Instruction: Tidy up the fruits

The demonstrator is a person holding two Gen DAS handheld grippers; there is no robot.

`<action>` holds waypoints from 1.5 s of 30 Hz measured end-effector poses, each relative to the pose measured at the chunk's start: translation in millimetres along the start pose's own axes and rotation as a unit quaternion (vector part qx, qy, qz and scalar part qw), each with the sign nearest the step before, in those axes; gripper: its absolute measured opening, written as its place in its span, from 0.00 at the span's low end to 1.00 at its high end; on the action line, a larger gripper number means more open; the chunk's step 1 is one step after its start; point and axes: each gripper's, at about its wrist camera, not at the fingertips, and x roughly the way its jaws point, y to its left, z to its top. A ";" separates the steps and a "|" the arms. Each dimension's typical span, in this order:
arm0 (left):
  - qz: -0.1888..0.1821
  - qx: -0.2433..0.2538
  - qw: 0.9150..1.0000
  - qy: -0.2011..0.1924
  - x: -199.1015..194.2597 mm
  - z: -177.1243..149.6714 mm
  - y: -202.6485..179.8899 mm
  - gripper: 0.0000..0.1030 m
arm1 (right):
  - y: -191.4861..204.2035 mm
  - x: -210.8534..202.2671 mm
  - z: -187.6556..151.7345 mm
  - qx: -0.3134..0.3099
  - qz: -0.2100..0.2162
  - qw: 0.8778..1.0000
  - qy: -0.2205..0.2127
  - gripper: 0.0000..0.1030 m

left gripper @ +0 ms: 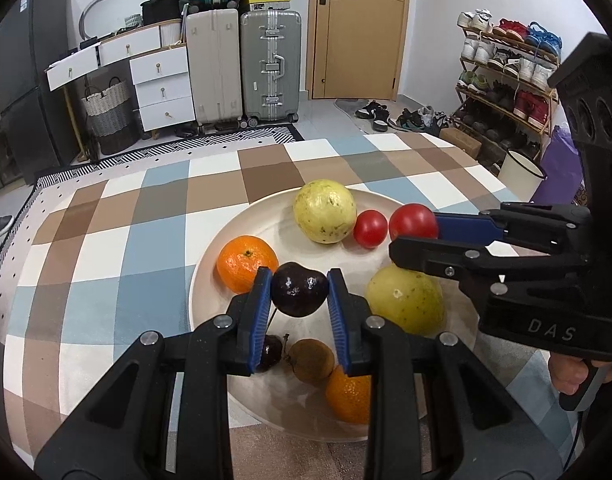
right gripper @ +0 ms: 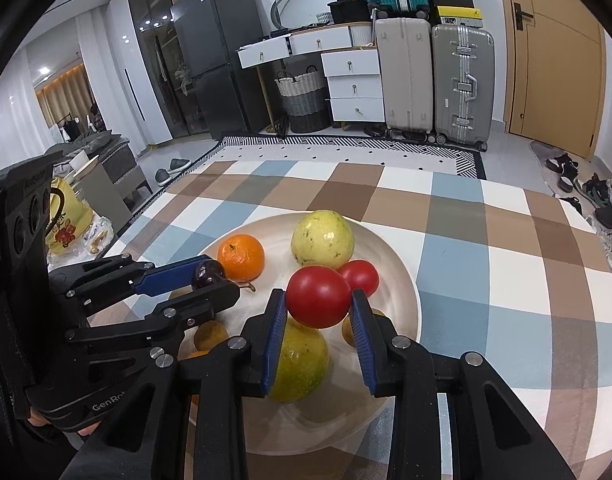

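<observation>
A white plate (left gripper: pixel 265 232) on the checked tablecloth holds the fruits. My left gripper (left gripper: pixel 299 290) is shut on a dark plum (left gripper: pixel 299 294), held above the plate next to an orange (left gripper: pixel 245 262). My right gripper (right gripper: pixel 318 304) is shut on a red tomato (right gripper: pixel 318 296); it shows at the right in the left wrist view (left gripper: pixel 412 222). On the plate lie a second tomato (left gripper: pixel 370 228), two yellow-green guavas (left gripper: pixel 325 211) (left gripper: pixel 406 300), a kiwi (left gripper: pixel 310 360), another orange (left gripper: pixel 348 396) and a second dark plum (left gripper: pixel 271 352).
The checked tablecloth (right gripper: pixel 486 264) covers the table around the plate. Suitcases (left gripper: pixel 241 64), a white drawer unit (left gripper: pixel 161 80) and a shoe rack (left gripper: pixel 506 80) stand beyond the table. A white bucket (left gripper: pixel 522 172) sits past the right edge.
</observation>
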 end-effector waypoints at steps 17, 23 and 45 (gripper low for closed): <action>-0.007 -0.013 1.000 0.007 -13.6 -2.8 4.9 0.41 | -2.2 -9.9 2.0 0.007 -0.032 0.999 -0.025 0.42; -0.009 -0.031 0.999 -0.014 -35.9 -15.5 8.9 0.79 | -1.7 -28.7 -4.2 0.009 -0.042 0.998 -0.043 0.73; 0.029 -0.084 0.992 -0.094 -118.5 -78.3 16.6 0.99 | 23.2 -109.9 -84.0 -0.024 -0.007 0.989 -0.143 1.00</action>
